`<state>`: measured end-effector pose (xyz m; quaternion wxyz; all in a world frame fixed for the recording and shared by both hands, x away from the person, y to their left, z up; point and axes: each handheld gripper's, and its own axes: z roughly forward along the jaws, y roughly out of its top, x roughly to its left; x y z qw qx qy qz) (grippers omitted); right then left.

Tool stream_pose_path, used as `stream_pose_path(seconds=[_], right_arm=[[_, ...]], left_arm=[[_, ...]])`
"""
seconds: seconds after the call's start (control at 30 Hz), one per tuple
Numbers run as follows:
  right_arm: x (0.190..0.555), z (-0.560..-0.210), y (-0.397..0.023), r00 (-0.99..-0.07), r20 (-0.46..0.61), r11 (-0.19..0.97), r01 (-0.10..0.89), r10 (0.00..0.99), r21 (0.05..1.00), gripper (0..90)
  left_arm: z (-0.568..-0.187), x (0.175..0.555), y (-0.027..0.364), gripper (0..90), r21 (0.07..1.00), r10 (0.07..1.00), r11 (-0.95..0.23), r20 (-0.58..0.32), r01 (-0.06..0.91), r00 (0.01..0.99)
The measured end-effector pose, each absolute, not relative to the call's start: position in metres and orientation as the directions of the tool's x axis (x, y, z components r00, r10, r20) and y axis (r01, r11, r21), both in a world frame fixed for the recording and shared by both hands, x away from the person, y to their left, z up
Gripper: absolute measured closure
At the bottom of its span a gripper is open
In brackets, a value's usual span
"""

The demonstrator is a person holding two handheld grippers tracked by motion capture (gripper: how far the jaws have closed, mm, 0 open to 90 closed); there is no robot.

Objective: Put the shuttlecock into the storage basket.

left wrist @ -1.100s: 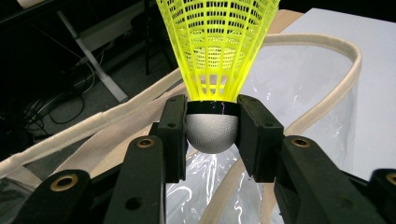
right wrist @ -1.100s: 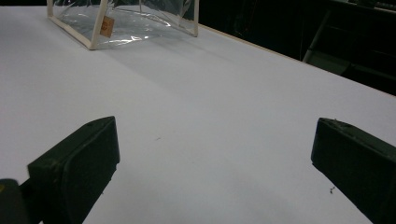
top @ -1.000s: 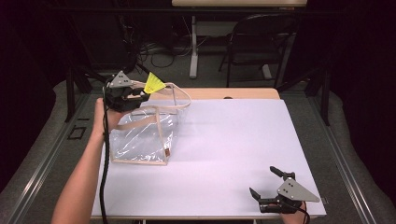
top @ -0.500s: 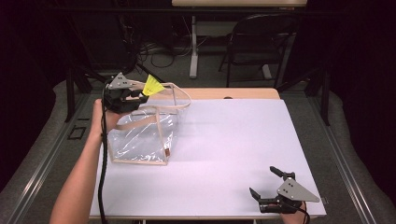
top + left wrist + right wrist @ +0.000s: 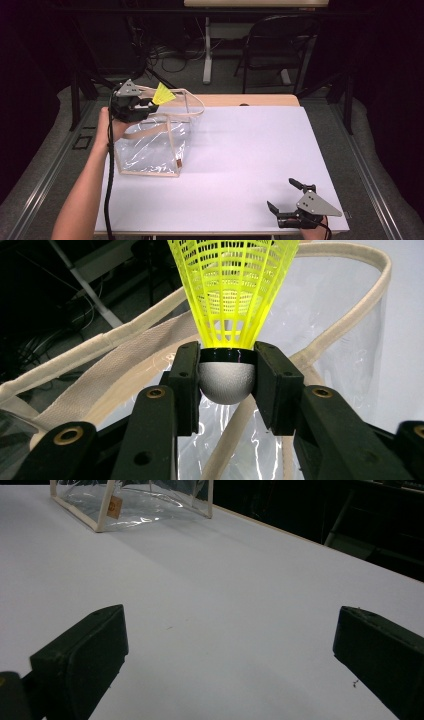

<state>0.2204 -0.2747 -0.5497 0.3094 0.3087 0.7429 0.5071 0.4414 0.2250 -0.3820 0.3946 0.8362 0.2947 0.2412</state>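
Now, my left gripper (image 5: 226, 375) clamped on shuttlecock (image 5: 230, 315) above clear bag (image 5: 150, 147), nothing visible inside it, right gripper (image 5: 286, 197) jaws apart.

bright tabletop, dark surroundings, soft focus

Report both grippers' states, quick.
Left gripper: shut on the yellow shuttlecock, by its cork, above the clear bag.
Right gripper: open, holding nothing, over the white table.

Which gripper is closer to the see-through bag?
Left. The left gripper hangs right above the clear bag, holding a yellow shuttlecock. The right gripper sits far off at the table's near right corner.
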Motion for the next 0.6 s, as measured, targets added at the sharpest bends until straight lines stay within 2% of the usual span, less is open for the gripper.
stream_pose_path(seconds=[0.6], right_arm=[[0.2209,-0.5502,-0.2741,-0.619,-0.145,0.296,0.148,0.772,0.944,0.8]], left_arm=[[-0.3829,0.4433,0.2241,64.9,0.771,0.669,-0.548,0.171,0.324,0.724]])
